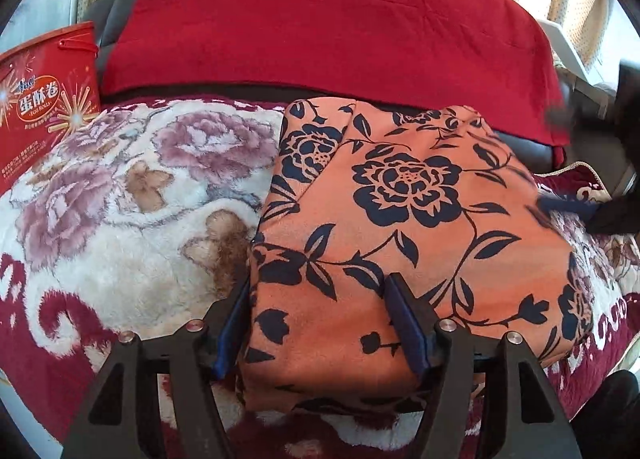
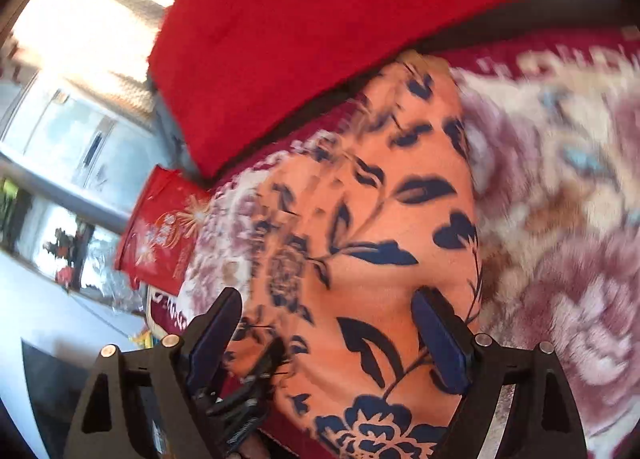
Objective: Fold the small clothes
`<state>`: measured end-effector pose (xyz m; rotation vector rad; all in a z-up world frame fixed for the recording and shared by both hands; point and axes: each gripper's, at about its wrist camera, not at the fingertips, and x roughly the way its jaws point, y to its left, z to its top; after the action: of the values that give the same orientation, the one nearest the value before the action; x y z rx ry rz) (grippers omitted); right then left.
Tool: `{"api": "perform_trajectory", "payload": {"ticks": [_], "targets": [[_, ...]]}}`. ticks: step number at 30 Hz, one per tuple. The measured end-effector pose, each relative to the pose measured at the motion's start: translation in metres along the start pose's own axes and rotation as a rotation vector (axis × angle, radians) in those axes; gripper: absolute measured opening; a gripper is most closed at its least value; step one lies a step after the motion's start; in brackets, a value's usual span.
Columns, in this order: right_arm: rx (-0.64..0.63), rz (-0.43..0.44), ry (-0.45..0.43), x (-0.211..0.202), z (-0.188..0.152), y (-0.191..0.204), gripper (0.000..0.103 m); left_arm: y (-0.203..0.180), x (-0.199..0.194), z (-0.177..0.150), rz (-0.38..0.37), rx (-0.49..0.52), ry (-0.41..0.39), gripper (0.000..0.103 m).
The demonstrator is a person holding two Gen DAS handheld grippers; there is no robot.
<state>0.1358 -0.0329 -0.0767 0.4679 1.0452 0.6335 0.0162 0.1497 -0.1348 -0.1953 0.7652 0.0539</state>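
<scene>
An orange garment [image 1: 400,227] with a dark blue flower print lies folded into a rough rectangle on a plush flowered blanket [image 1: 120,195]. My left gripper [image 1: 319,281] is open over its near left corner. One finger stands just outside the garment's left edge and the other rests over the cloth, neither pressing on it. A blue-padded finger [image 1: 568,206] of my right gripper shows blurred at the garment's right edge. In the blurred, rolled right wrist view, the right gripper [image 2: 328,293] stands wide open above the same garment [image 2: 380,219], holding nothing.
A red blanket [image 1: 328,19] drapes over a dark backrest right behind the garment. A red egg-roll box [image 1: 44,99] stands at the far left on the plush blanket. Bright windows and pale furniture lie beyond.
</scene>
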Motion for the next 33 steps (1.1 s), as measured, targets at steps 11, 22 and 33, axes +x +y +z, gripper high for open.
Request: {"api": "perform_trajectory", "payload": {"ticks": [11,22,33], "targets": [[0.081,0.003,-0.010,0.027,0.042,-0.024,0.089,0.002,0.002,0.002,-0.029,-0.017,0.006,0.068],[0.020,-0.093,-0.068,0.004,0.025,-0.027,0.089,0.018,-0.009,0.009,-0.078,-0.098,-0.048,0.068],[0.107,-0.142,0.052,-0.001,-0.041,-0.073,0.089,0.071,-0.006,0.008,-0.195,-0.400,-0.020,0.069]]}}
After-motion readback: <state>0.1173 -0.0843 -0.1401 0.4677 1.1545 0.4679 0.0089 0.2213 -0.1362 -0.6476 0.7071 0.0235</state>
